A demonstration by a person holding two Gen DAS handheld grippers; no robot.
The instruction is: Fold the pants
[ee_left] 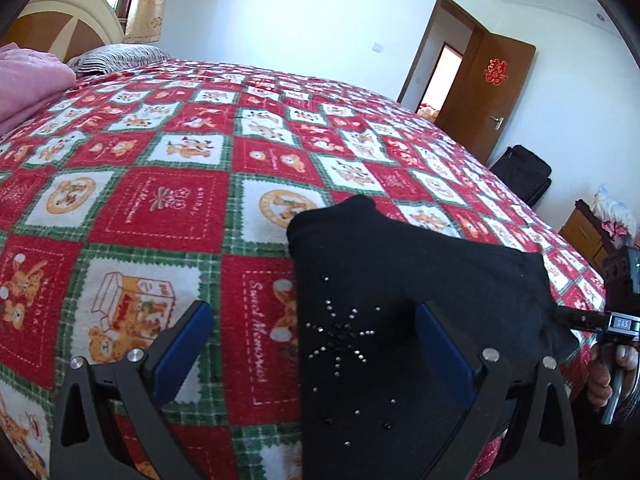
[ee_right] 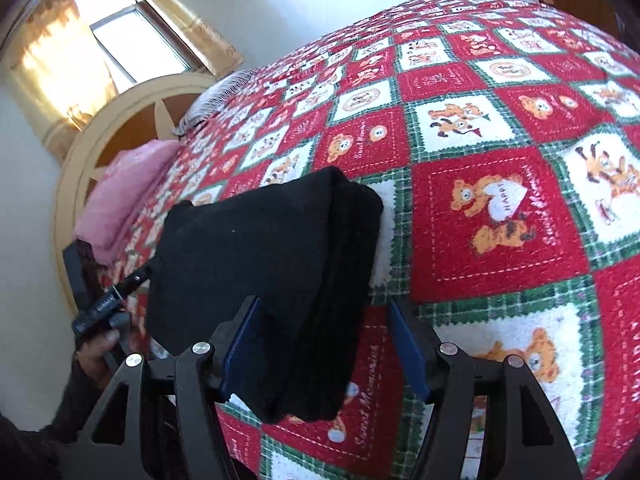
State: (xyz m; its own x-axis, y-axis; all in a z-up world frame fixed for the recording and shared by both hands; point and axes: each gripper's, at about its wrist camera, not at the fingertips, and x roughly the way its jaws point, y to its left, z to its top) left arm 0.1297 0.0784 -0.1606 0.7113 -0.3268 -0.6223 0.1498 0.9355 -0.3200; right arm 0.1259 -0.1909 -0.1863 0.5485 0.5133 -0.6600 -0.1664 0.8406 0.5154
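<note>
Where the bear-print bedspread point(ee_left: 168, 208) meets the near edge of the bed, the black pants point(ee_left: 392, 280) lie folded in a thick bundle. My left gripper point(ee_left: 316, 344) hangs over them, jaws spread wide, grasping nothing. My right gripper point(ee_right: 324, 344) likewise stands released, its jaws straddling the bundle's folded edge. Pink blanket point(ee_right: 128, 192) by the headboard.

White walls point(ee_left: 300, 8), brown door point(ee_left: 488, 92), curtained window point(ee_right: 132, 40)
</note>
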